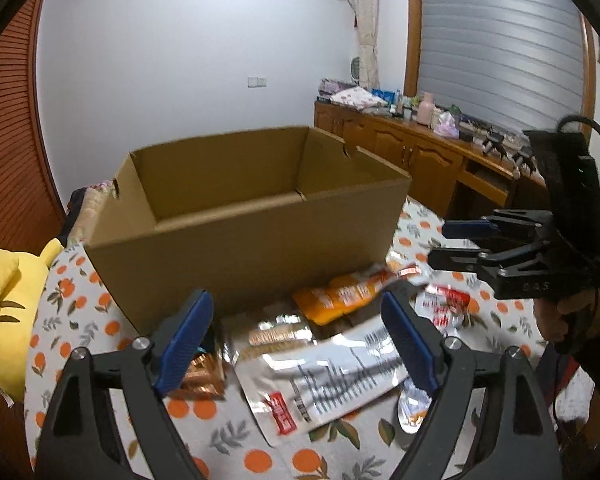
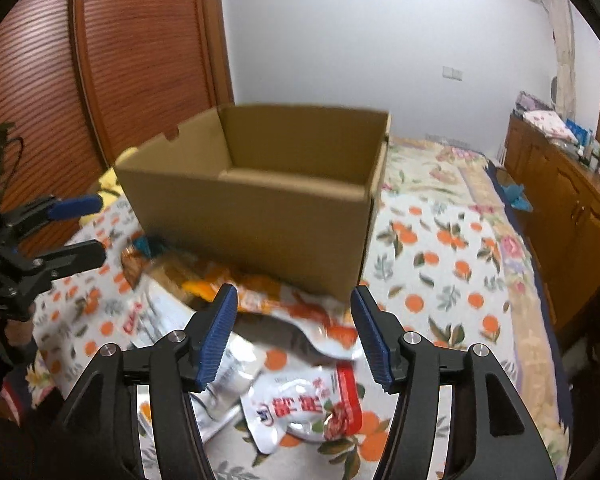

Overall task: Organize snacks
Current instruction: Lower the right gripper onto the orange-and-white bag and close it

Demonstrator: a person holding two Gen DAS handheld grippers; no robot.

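Note:
An open cardboard box (image 1: 236, 216) stands on the orange-print cloth; it also shows in the right wrist view (image 2: 260, 200). Snack packets lie in front of it: a large silver packet (image 1: 332, 380), an orange packet (image 1: 348, 292), a copper-coloured packet (image 1: 200, 376) and a red-and-white packet (image 1: 444, 304). In the right wrist view the red-and-white packet (image 2: 312, 408) lies just below my right gripper (image 2: 294, 312), which is open and empty. My left gripper (image 1: 296, 316) is open and empty above the silver packet. The right gripper shows at the right of the left wrist view (image 1: 440, 244), the left gripper at the left of the right wrist view (image 2: 96, 228).
A yellow plush toy (image 1: 8, 312) lies at the left edge of the cloth. A wooden cabinet (image 1: 420, 152) with bottles and clutter runs along the right wall. A bed with a floral cover (image 2: 452, 184) lies behind the box. A brown slatted door (image 2: 112, 60) stands at the left.

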